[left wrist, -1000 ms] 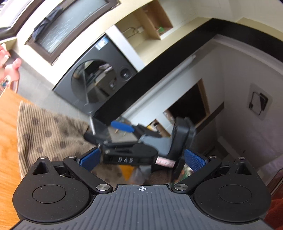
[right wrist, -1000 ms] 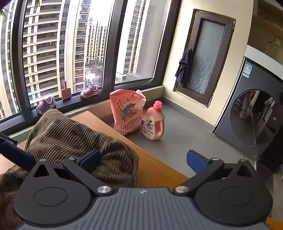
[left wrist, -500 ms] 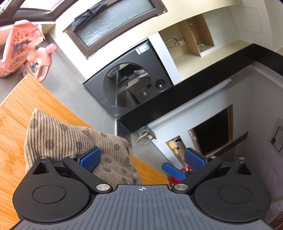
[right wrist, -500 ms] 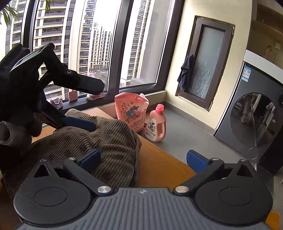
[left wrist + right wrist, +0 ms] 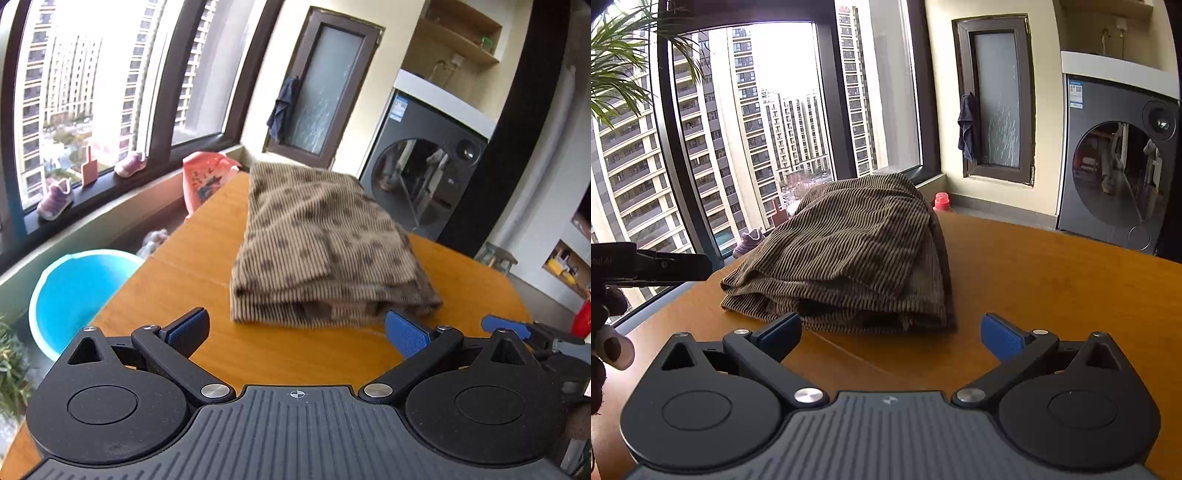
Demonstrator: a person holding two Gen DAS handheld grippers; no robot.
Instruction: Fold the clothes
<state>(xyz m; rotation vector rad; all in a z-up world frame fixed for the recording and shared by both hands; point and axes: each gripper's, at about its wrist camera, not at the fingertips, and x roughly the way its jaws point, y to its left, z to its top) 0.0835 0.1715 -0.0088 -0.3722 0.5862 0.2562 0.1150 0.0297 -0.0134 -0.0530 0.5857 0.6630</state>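
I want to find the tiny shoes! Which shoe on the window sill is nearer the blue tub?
The purple shoe, at the sill's left end just above the blue tub. The pink shoe sits farther right, past the little red paddle.

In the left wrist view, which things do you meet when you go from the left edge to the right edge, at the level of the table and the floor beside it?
Blue basin → pink detergent pouch → folded brown corduroy garment on the wooden table → dark washing machine → small stool.
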